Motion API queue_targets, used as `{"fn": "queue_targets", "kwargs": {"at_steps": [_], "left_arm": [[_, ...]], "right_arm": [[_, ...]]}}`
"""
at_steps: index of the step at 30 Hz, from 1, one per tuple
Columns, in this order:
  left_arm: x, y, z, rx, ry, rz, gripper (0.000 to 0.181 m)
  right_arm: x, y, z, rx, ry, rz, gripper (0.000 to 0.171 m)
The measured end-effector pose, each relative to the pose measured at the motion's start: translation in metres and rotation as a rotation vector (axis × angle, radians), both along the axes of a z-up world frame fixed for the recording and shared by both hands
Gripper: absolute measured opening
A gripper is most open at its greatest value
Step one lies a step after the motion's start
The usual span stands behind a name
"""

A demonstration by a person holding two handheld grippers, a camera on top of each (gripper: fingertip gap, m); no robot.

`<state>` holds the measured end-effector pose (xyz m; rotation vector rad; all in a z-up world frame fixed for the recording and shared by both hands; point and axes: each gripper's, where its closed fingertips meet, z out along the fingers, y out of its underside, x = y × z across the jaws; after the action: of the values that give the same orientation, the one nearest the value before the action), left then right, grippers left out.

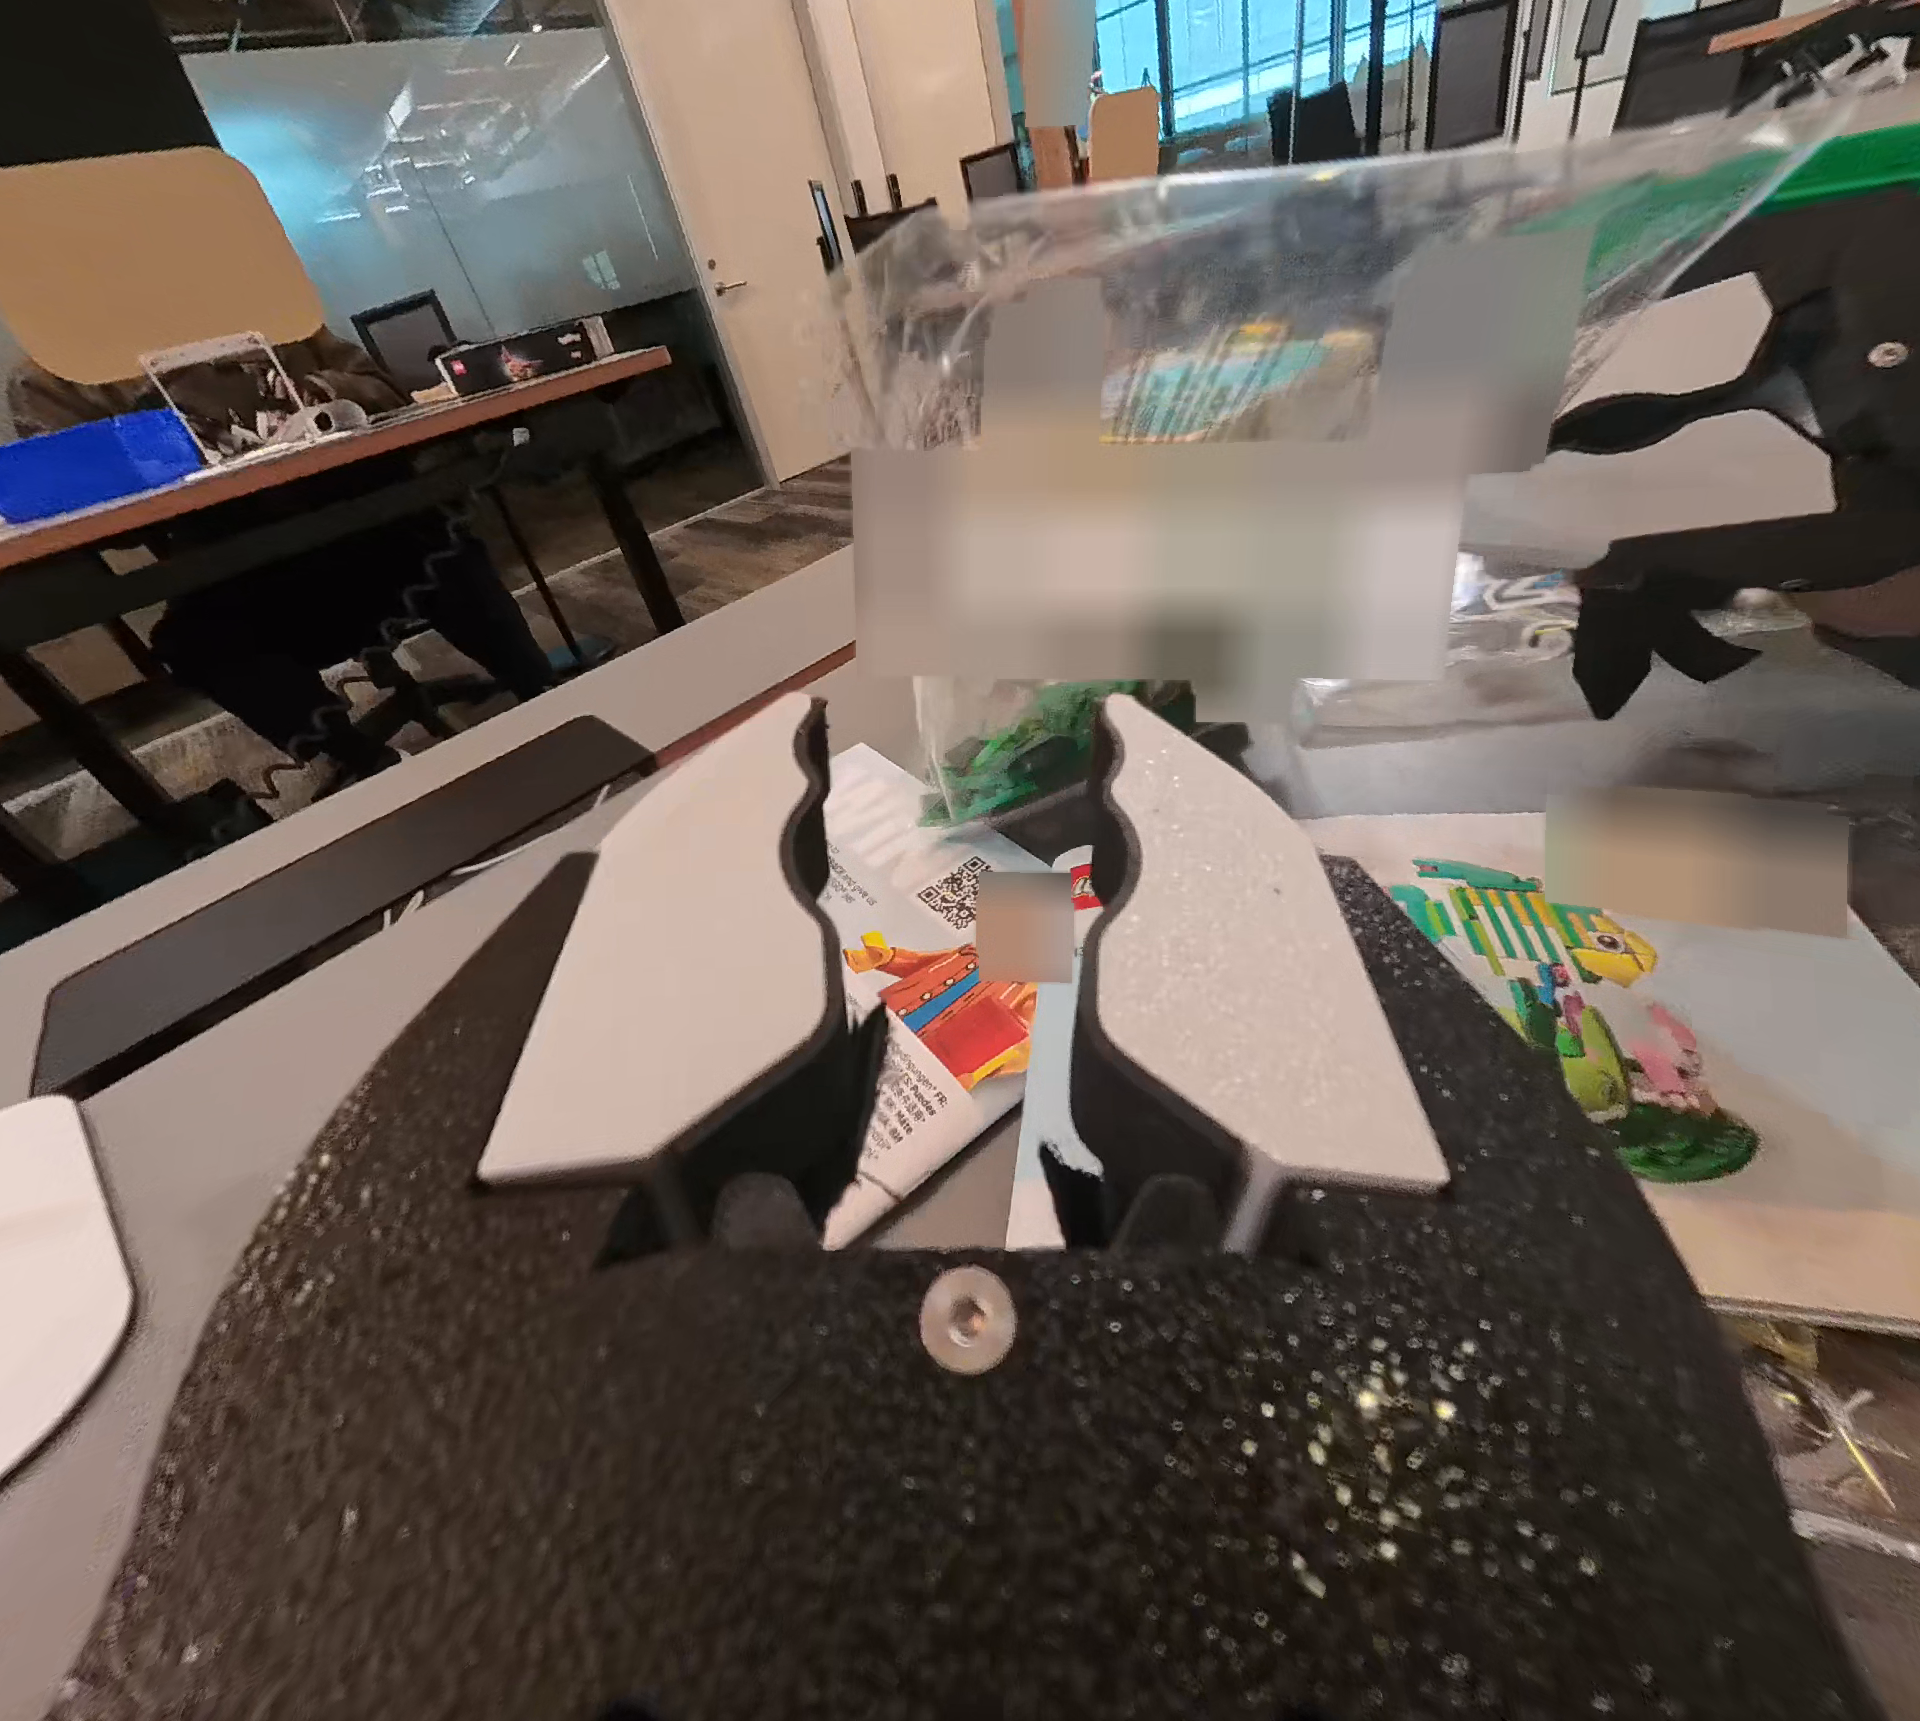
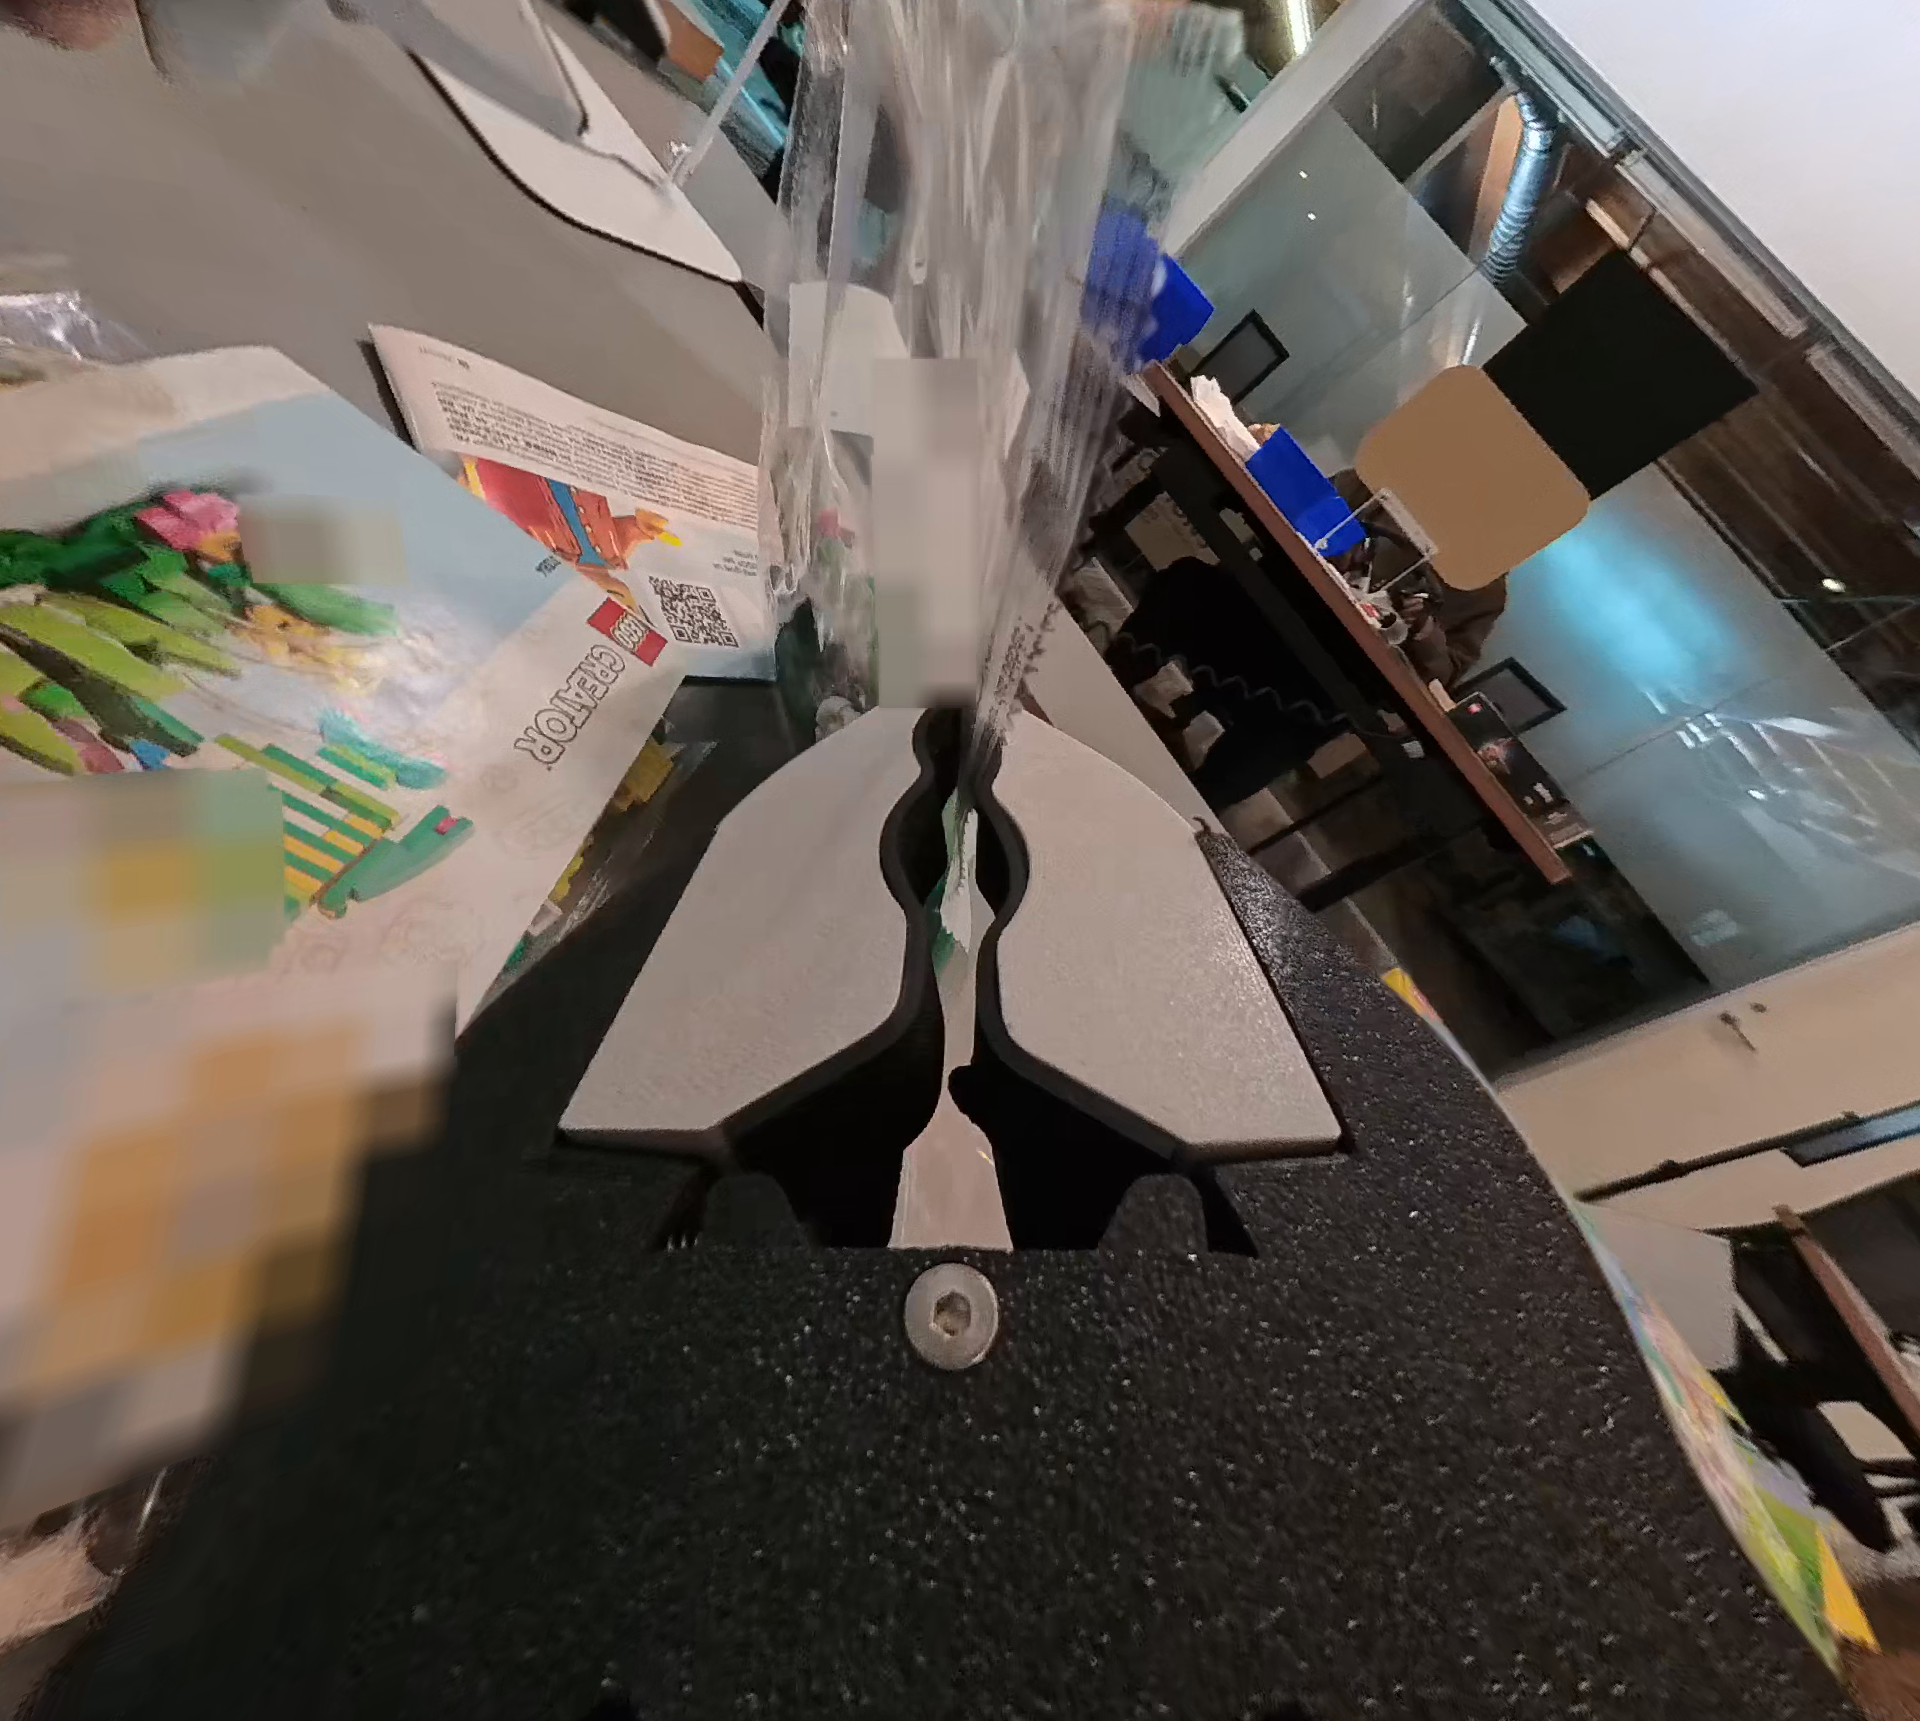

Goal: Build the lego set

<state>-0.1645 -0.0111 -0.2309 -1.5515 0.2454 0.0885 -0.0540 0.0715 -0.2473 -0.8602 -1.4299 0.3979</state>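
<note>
A clear plastic bag [image 1: 1195, 269] of lego pieces hangs in the air, with green pieces [image 1: 1029, 757] pooled at its bottom. My right gripper [image 2: 958, 726] is shut on one edge of the bag [image 2: 935, 165]; it shows as a black body [image 1: 1829, 424] at the right of the left wrist view. My left gripper [image 1: 961, 731] is open and empty, its tips just below and in front of the bag's lower end. The instruction booklet [image 1: 1558, 996] with a green model on its cover lies on the table, also in the right wrist view [image 2: 260, 611].
A leaflet with an orange figure [image 1: 935, 1006] lies under my left gripper, beside the booklet [image 2: 603, 508]. A black pad [image 1: 312, 861] lies at the table's left edge. Another desk with a blue bin [image 1: 94, 456] and a seated person stands behind. One gripper's finger ends stand about 15 centimetres off the other's.
</note>
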Motion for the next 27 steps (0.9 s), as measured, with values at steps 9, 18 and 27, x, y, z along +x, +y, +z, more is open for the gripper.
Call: {"fn": "queue_targets", "kwargs": {"at_steps": [9, 18, 27], "left_arm": [[-0.015, 0.000, -0.006, 0.010, -0.148, 0.007, 0.046], [-0.016, 0.001, -0.012, -0.011, -0.152, 0.003, 0.042], [0.028, 0.000, -0.010, -0.055, -0.267, -0.269, 0.035]], "right_arm": [[-0.007, 0.015, 0.061, -0.455, -0.080, 0.202, 0.000], [-0.026, 0.047, 0.078, -0.724, -0.372, 0.305, 0.000], [-0.040, 0.026, 0.090, -0.637, -0.460, 0.397, 0.000]]}}
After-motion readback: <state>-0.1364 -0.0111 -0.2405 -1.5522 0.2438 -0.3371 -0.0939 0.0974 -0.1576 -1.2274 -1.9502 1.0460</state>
